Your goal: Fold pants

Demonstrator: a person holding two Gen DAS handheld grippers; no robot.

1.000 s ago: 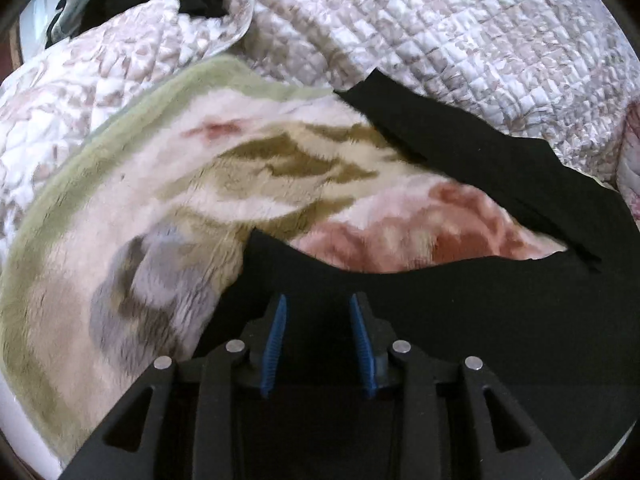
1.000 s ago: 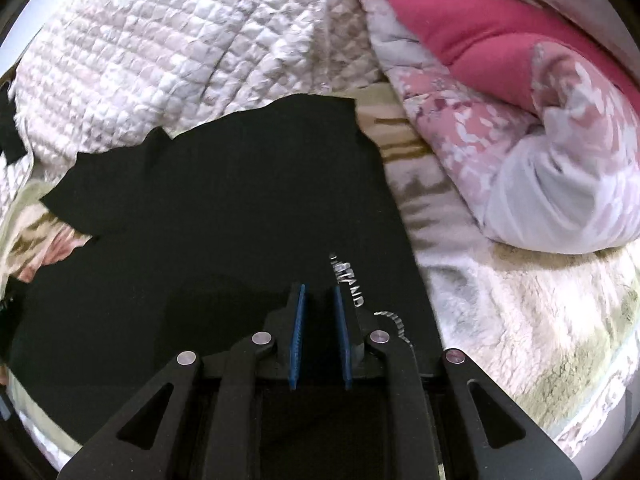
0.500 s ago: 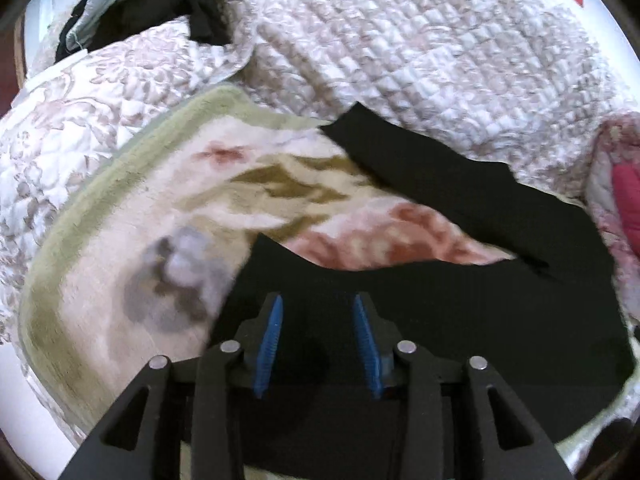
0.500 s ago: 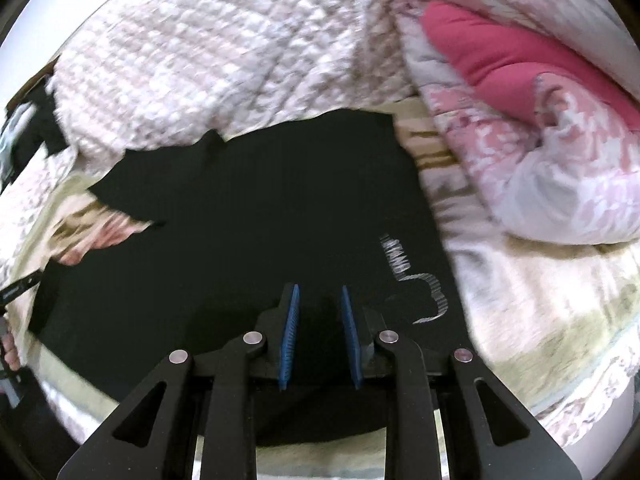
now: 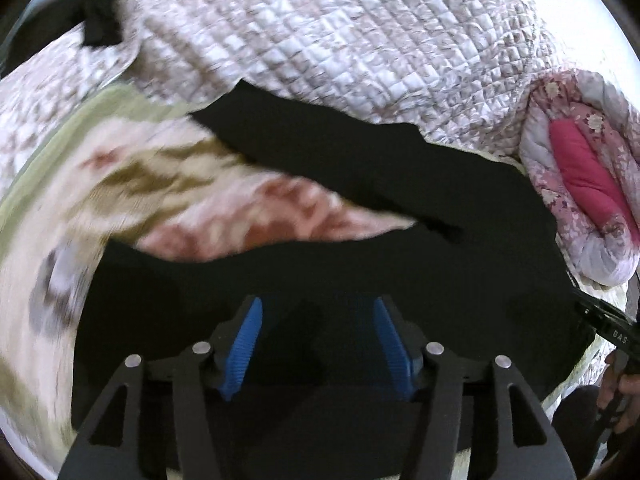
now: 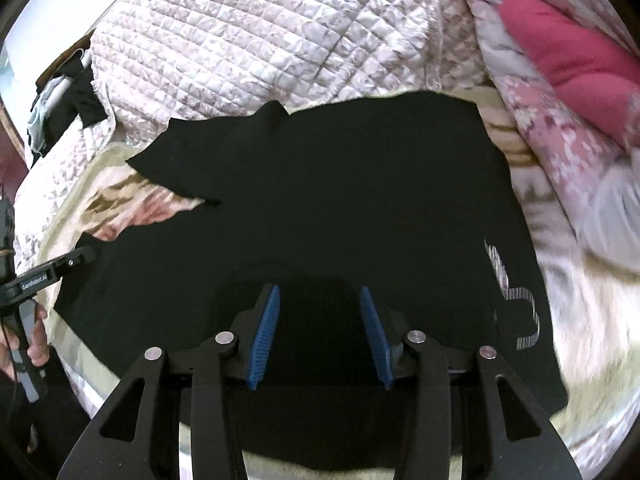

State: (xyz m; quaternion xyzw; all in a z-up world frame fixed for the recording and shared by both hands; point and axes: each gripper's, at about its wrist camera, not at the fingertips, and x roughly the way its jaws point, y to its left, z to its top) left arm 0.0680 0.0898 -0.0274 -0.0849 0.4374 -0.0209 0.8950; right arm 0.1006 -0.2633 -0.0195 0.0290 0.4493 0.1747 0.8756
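The black pants (image 6: 340, 200) are laid flat on a plush floral blanket (image 5: 132, 184), waist part near, w/ one leg (image 5: 320, 160) splayed toward the far left & a wedge of blanket seen between the legs. A white printed logo (image 6: 516, 304) is seen at the right edge of the cloth.

The left gripper (image 5: 316, 348) is held over the near part of the pants, jaws spread wide, having just been opening; nothing is pinched, only cloth seen below the blue pads (image 5: 244, 348). The right gripper (image 6: 320, 336) is likewise over the near cloth, jaws about half apart, just been opening too, nothing gripped. A hand (image 6: 34, 344) is seen at the left edge of the right view.

Risks, judged: the legs aren't aligned, so the next fold could come out skewed. The plush pile could be snagged along w/ the pants if a pinch is made too deep. The far leg lies against a quilted cover (image 6: 260, 40), so it could be dragged over that. A pink floral duvet (image 6: 560, 92) is bunched far right, near the cloth edge.

No containers are seen; nothing to report there.
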